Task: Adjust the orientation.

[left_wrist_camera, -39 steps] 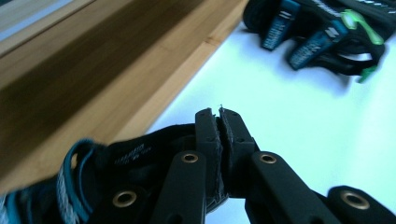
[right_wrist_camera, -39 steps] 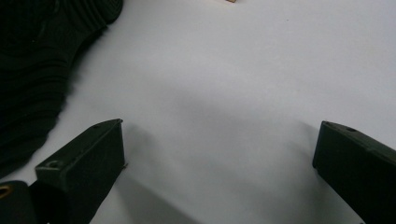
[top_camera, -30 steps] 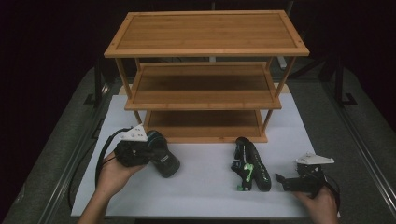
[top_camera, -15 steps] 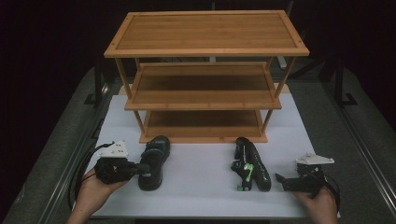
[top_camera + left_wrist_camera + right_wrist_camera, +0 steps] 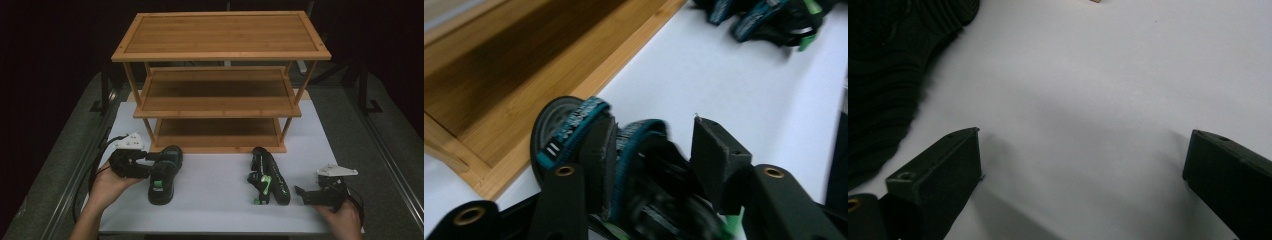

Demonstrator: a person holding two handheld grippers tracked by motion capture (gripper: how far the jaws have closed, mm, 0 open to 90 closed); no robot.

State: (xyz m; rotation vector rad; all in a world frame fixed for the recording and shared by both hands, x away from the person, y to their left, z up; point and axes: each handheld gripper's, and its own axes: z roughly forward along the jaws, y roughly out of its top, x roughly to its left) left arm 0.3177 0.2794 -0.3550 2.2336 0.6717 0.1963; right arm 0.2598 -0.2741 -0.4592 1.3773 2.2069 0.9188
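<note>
Since a second ago the left gripper (image 5: pixel 150 162) has swung out to the left and come back, and the shoe it handles now stands upright on its sole instead of tilted in the hand. That left shoe (image 5: pixel 162 174) rests on the white tabletop (image 5: pixel 215 170) just in front of the bamboo rack (image 5: pixel 220 75), one jaw inside its collar and the other outside, apparently pinching the collar. The right gripper (image 5: pixel 305 192) lies spread and empty beside the right shoe (image 5: pixel 270 176); the likely next move is lifting the left shoe onto a shelf, keeping it level.
</note>
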